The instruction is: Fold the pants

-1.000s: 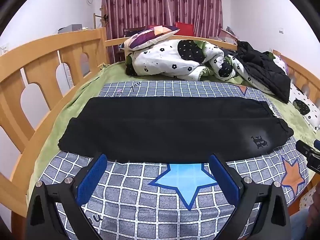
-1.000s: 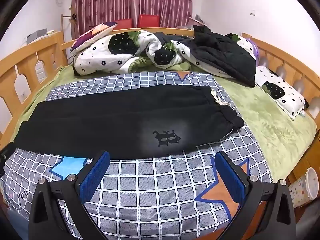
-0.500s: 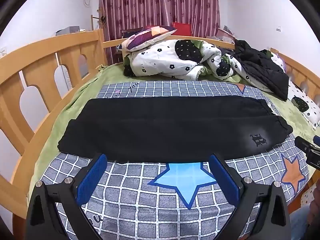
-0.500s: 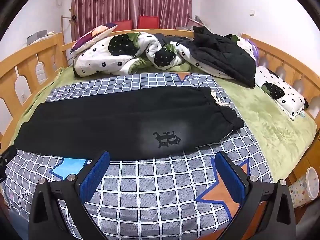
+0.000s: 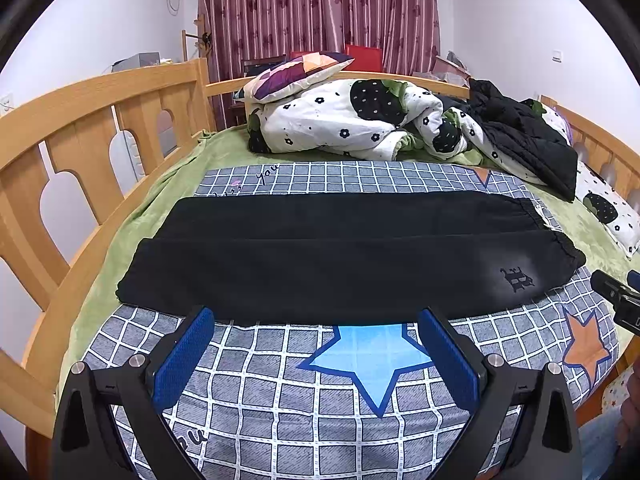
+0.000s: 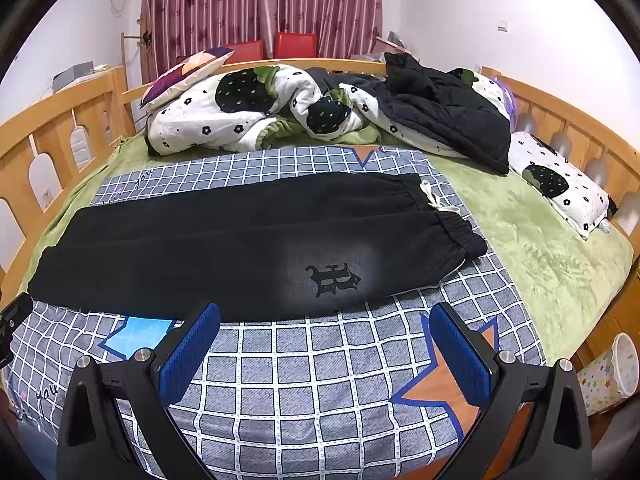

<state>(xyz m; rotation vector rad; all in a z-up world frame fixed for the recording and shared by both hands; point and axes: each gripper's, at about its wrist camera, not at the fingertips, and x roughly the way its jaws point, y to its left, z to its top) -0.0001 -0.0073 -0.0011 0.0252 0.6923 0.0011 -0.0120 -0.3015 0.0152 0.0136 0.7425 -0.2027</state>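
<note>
**Left wrist, right wrist: pants laid flat, no grasp yet**

Left wrist view: the left gripper (image 5: pixel 316 342) hovers above the checked blanket (image 5: pixel 280 404), jaws spread wide, nothing between them. Black pants (image 5: pixel 340 256) lie flat across the bed, one leg stacked over the other, cuffs toward the wooden rail (image 5: pixel 80 148), waistband at the right. The blue star (image 5: pixel 372 360) on the blanket sits just ahead of the jaws. A sliver of the other tool shows at the right edge. Step in hand, as I judge it: the approach before a crosswise fold. This side likely needs to shift left and take the cuff end.

Right wrist view: the right gripper (image 6: pixel 326 342) is also wide open and empty, near the pants' front edge, not touching. Only this view shows the white drawstring (image 6: pixel 434 202) at the waistband (image 6: pixel 456 232) and the embroidered logo (image 6: pixel 332 278) clearly; the cuffs run off toward the left here. It also shows a patterned bin (image 6: pixel 612 372) beside the bed. The piled quilt (image 6: pixel 248 112) and black jacket (image 6: pixel 448 116) are well apart from the pants. Next move probably calls for pinching the waistband through both layers.
</note>
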